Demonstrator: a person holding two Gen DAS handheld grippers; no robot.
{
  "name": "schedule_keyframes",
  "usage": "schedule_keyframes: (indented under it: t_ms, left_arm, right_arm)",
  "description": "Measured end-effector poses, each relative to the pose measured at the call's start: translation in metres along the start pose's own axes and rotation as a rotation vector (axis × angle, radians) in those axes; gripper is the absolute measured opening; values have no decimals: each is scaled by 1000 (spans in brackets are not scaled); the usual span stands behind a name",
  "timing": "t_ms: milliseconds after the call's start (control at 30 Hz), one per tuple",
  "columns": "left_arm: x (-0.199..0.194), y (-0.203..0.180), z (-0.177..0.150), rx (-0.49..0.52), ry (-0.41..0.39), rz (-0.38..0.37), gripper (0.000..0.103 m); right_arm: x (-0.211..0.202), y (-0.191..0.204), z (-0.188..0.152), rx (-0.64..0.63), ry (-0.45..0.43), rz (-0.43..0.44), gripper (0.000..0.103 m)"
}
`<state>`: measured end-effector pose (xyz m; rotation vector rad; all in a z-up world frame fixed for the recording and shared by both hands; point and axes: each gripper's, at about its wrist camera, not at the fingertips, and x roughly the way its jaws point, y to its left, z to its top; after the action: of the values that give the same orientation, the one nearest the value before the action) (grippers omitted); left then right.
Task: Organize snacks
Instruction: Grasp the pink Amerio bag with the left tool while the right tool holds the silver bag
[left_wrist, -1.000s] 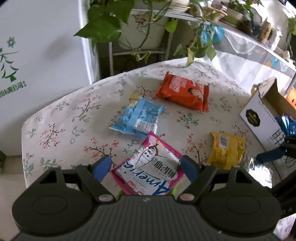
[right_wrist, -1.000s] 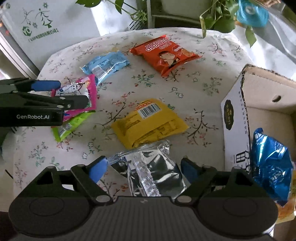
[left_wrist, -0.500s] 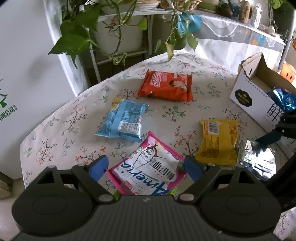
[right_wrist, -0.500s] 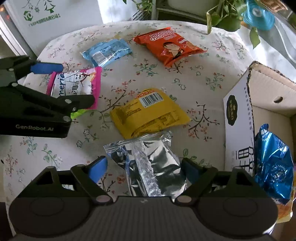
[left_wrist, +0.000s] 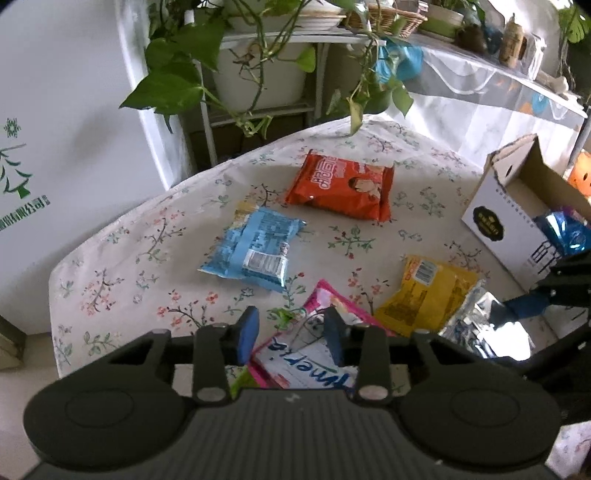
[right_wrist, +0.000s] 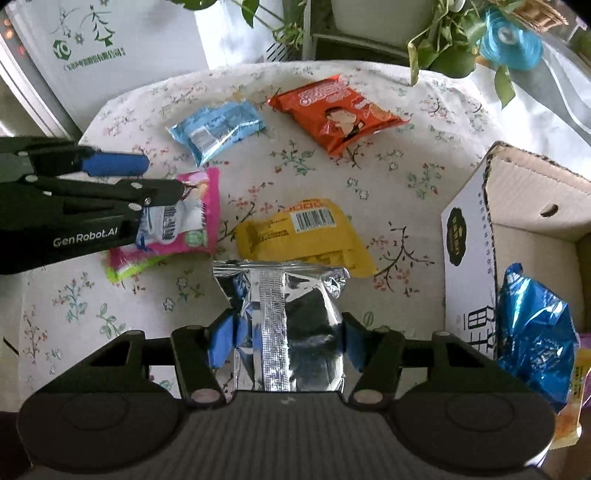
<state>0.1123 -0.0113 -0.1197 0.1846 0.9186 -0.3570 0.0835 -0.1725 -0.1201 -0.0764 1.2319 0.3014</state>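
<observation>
Closest to the cameras: the right gripper has its blue pads squeezed onto the sides of a silver foil snack bag, the jaws having just been closing in on it. The bag is crinkled between the pads and lying lengthwise, seam up.

Over on the left, the left gripper has also just clamped down, pinching the top edge of a pink snack packet with a white cartoon face panel. You can see it from the right wrist view too, where the packet sits over a lime green wrapper poking out underneath.

Just past the silver bag, touching its far edge, is a yellow snack bag lying barcode up. To the right stands an open cardboard box with a shiny blue foil bag already inside.

Further back on the floral tablecloth there's a light blue snack packet and beyond it an orange-red snack bag with a cartoon kid on it, the two near each other but not touching.

Behind the table: a white plant pot on a metal rack with trailing green vines, and a white panel with a green tree logo at far left.
</observation>
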Motion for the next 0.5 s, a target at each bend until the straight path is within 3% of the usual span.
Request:
schedule_keyframes:
  t_ms: [100, 200, 233, 500]
  left_arm:
    - [-3, 1, -1, 8, -1, -33, 42]
    - [-6, 3, -3, 40, 0, -80, 68]
    - [-6, 4, -4, 49, -5, -80, 71]
    - [0, 3, -4, 123, -1, -82, 77]
  right_arm:
    - [-3, -2, 0, 12, -9, 6, 66]
    - [-4, -4, 0, 19, -12, 6, 66]
    - [-4, -4, 0, 18, -13, 8, 66]
    - [-7, -6, 0, 27, -19, 18, 66]
